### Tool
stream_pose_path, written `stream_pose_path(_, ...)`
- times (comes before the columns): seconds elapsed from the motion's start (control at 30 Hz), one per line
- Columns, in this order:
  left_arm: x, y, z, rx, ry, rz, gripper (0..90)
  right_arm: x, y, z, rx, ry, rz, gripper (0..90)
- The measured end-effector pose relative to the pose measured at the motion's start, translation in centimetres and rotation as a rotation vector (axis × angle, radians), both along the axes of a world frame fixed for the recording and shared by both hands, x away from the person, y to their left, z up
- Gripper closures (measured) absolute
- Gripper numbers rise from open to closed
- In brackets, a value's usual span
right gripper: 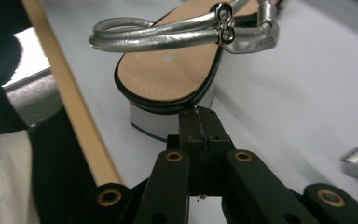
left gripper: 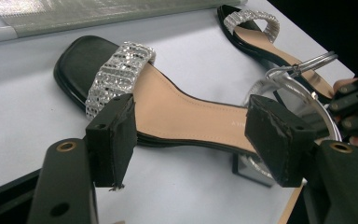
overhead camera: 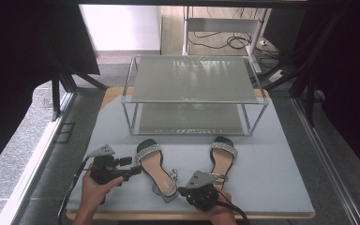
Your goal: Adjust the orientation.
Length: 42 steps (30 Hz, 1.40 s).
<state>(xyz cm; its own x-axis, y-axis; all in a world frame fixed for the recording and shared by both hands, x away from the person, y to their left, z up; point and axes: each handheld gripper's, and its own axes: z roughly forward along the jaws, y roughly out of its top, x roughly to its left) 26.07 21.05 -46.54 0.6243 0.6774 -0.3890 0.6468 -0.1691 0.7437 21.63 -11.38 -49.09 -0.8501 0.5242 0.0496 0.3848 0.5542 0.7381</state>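
Left sandal lies lower centre of the high view on the grey table mat; right sandal lies just right of it. Left gripper, jaws released, sits at the left sandal's side, nothing clamped. Right gripper, jaws clenched empty, points at the right sandal's heel. Shelf rack stands upper centre.
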Motion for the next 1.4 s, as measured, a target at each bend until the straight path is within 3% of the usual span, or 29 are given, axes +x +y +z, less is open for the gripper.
stream_pose_path(0.2, -0.1, 0.2, 0.2, 0.000, -0.001, -0.002, 34.0, -0.9, 1.8, -0.4, 0.044, 0.029, 0.066, 90.0)
stream_pose_path(0.57, -0.5, 1.6, 1.0, -0.025, -0.023, 0.028, 34.0, -1.2, 8.7, -1.4, 0.079, 0.047, 0.162, 89.7)
stream_pose_path(0.8, -0.7, 2.0, 1.2, -0.034, -0.028, 0.035, 34.0, -0.3, 11.0, -2.0, 0.106, 0.045, 0.146, 88.8)
stream_pose_path(0.93, -0.6, 2.0, 1.2, -0.032, -0.025, 0.035, 34.0, -0.1, 10.9, -2.0, 0.115, 0.049, 0.131, 87.8)
stream_pose_path(1.03, -0.6, 1.9, 1.2, -0.030, -0.023, 0.034, 34.0, -0.3, 10.1, -1.6, 0.117, 0.028, 0.135, 86.0)
stream_pose_path(1.17, -0.6, 1.7, 1.1, -0.024, -0.022, 0.029, 33.9, -0.7, 6.9, 0.0, 0.127, -0.044, 0.097, 82.0)
stream_pose_path(1.4, -0.5, 1.5, 1.0, -0.012, -0.014, 0.028, 33.8, -0.1, 3.0, 1.4, 0.166, -0.071, 0.025, 75.0)
